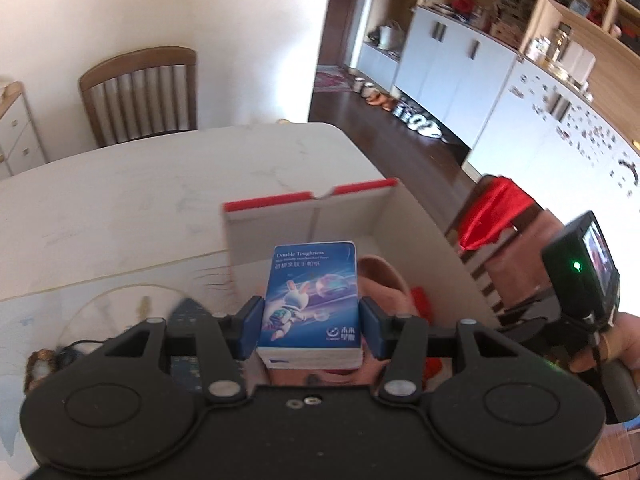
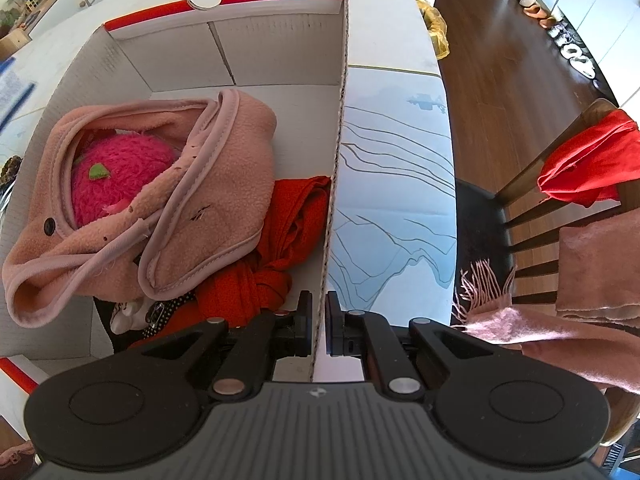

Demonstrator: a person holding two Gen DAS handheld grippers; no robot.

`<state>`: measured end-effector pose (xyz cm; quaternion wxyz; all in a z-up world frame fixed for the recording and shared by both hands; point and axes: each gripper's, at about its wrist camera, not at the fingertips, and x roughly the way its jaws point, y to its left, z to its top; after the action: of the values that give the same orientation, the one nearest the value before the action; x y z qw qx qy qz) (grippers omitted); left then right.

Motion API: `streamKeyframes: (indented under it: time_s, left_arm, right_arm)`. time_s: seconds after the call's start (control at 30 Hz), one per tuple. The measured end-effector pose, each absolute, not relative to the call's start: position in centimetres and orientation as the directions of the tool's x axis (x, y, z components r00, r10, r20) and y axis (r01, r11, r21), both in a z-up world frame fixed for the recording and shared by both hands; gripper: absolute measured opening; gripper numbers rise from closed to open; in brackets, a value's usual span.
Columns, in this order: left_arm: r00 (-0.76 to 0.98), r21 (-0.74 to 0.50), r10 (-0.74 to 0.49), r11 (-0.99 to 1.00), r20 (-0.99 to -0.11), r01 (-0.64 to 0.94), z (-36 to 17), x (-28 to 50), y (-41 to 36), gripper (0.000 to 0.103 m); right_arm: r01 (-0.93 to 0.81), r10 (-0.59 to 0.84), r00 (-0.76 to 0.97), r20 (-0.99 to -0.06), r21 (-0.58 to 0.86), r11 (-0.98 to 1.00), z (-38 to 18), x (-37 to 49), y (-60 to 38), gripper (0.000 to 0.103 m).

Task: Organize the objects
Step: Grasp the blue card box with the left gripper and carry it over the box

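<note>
We have the tissue pack [image 1: 310, 304] clamped across its narrow sides in our left gripper [image 1: 310, 330], raised above the near end of the open cardboard box [image 1: 352, 208], which sits at the counter's [image 1: 120, 200] right edge. It looks light and soft under slick film, so we judge a mid-body squeeze safest; too much pressure would dent it. Our right gripper [image 2: 319, 328] is pinched tight on the box's right wall [image 2: 338, 140], near its front corner. Inside lie a pink fleece garment [image 2: 208, 200], a fuzzy magenta toy [image 2: 120, 168] and a red cloth [image 2: 280, 240].
</note>
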<state>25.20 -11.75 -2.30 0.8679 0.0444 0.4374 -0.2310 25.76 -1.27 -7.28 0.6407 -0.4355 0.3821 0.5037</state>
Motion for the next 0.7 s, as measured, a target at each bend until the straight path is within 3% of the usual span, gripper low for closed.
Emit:
streamKeyframes:
  time_s: [0.7]
  left_arm:
    - [0.473, -0.025, -0.295, 0.867, -0.830, 0.498, -7.3, 27.0, -19.7, 0.050]
  right_arm:
    - [-0.984, 0.334, 0.174, -0.926, -0.150, 0.096, -6.9, 25.8, -2.2, 0.005]
